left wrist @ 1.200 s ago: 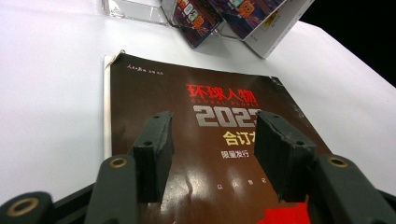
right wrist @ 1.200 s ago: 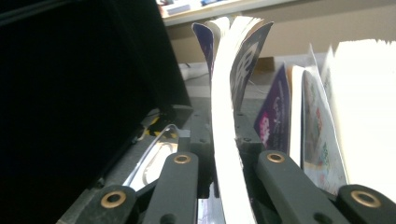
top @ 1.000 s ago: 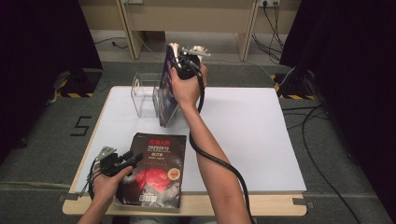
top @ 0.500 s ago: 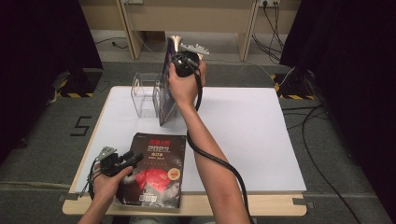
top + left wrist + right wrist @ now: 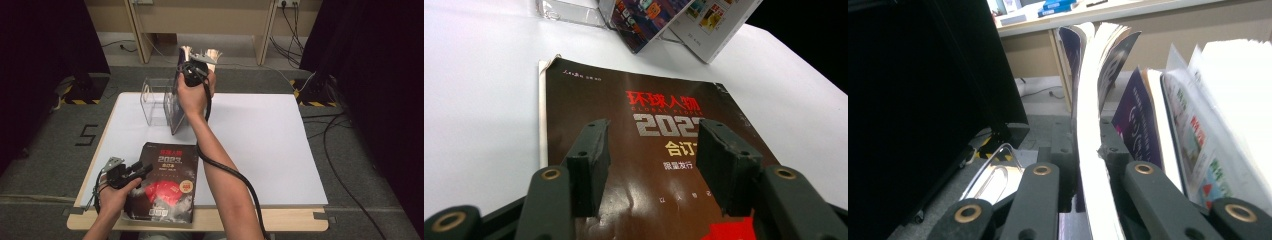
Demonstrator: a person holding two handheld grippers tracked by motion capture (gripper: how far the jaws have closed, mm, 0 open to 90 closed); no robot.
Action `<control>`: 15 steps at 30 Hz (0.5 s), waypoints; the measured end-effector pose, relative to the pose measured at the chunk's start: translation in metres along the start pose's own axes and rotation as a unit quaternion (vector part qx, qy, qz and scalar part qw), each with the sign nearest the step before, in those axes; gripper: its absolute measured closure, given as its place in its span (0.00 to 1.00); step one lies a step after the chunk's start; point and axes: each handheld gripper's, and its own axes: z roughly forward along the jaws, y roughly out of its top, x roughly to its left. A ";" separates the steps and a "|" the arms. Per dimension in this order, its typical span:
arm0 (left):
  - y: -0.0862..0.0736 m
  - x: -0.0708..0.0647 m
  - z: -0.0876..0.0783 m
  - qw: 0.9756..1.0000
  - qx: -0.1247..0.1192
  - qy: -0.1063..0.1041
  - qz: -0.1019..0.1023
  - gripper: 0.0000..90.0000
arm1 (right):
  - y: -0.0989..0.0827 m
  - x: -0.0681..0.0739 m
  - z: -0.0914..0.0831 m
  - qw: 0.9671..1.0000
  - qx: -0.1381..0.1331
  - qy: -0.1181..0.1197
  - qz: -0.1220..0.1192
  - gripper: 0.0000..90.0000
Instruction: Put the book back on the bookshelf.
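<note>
A dark magazine (image 5: pixel 167 192) (image 5: pixel 649 120) with red and white lettering lies flat at the table's front left. My left gripper (image 5: pixel 141 170) (image 5: pixel 655 134) hovers low over its left part, open, with nothing between the jaws. At the far left of the table my right gripper (image 5: pixel 191 67) (image 5: pixel 1088 145) is shut on the top edge of an upright magazine (image 5: pixel 175 112) (image 5: pixel 1087 90), whose pages fan out above the jaws. This magazine stands at the right end of a clear acrylic rack (image 5: pixel 155 100) (image 5: pixel 993 175).
More magazines (image 5: pixel 1193 125) (image 5: pixel 719 25) lean beside the held one at the rack. The white table (image 5: pixel 260 145) stretches to the right. A cable (image 5: pixel 225 167) trails from the right gripper along the forearm. Wooden furniture legs and floor cables lie beyond the far edge.
My right hand has sunk slightly toward the rack with the magazine in its jaws. The left gripper has stayed where it was over the dark magazine.
</note>
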 end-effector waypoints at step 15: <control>0.000 0.000 0.000 1.000 0.001 -0.001 0.001 0.52 | -0.013 0.009 0.018 0.999 0.027 -0.012 -0.038 0.86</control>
